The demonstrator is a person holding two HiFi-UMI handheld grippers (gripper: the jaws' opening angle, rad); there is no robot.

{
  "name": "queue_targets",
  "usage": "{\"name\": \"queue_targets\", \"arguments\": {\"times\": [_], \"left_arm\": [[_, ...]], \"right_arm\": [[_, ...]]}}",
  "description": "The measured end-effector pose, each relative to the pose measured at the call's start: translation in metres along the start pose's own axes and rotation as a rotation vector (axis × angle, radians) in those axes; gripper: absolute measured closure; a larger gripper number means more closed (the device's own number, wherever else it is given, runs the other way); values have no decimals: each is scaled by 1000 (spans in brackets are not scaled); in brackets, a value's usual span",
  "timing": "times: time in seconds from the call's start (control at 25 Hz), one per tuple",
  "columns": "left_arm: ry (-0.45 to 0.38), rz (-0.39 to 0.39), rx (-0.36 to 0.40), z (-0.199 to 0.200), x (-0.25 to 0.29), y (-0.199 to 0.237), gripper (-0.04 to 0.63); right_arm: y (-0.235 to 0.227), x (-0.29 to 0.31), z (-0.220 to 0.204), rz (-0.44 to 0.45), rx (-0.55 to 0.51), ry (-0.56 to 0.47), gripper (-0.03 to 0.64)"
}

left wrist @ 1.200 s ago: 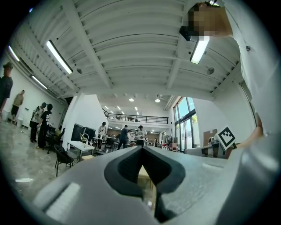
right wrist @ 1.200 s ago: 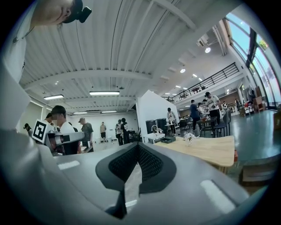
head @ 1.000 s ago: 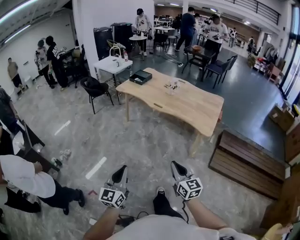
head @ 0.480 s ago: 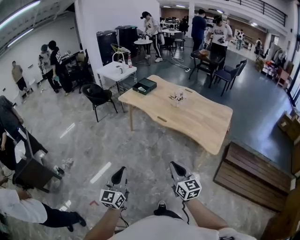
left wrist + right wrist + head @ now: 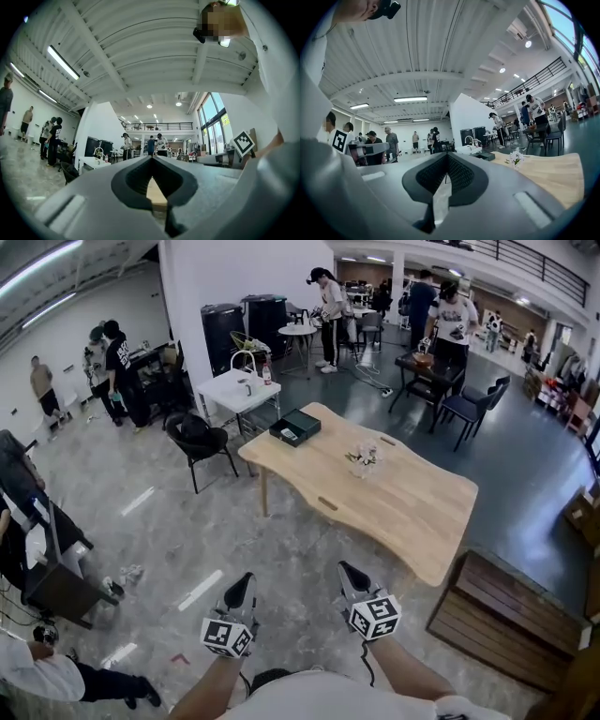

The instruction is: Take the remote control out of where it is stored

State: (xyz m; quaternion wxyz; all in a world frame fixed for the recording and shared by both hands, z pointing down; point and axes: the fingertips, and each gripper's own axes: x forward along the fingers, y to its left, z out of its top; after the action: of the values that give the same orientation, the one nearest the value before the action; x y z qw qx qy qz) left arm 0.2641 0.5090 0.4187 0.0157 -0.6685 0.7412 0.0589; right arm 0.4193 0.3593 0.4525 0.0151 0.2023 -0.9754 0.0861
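Remote control not seen in any view. Guessed to be kept inside flat dark box (image 5: 294, 427) at far corner of light wooden tabletop (image 5: 412, 507). Likely light, hard, smooth, so best pinched across long sides near middle. Left tool (image 5: 242, 585) and right tool (image 5: 351, 575) both pressed together, nothing held. Both held low, well apart from box.

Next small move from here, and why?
Probably step forward to the wooden table, heading for the dark box at its far left corner. The left tool and right tool are both shut and empty, over bare floor well short of the table. No remote shows. The box looks like the likeliest storage, though that is a guess.
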Motion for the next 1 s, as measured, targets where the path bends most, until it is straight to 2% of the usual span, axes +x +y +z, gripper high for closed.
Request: {"name": "queue_targets", "arguments": {"times": [0.4,0.64,1.0], "left_arm": [[11,47,-2,-20,58,76,595],[12,14,-6,-16,113,142,595],[14,-42,-16,-8,175,245,595]], "right_arm": [[-14,101,-13,47,12,46,589],[-25,177,-5,7,29,47,589],[-17,295,9,-27,21,45,589]]}}
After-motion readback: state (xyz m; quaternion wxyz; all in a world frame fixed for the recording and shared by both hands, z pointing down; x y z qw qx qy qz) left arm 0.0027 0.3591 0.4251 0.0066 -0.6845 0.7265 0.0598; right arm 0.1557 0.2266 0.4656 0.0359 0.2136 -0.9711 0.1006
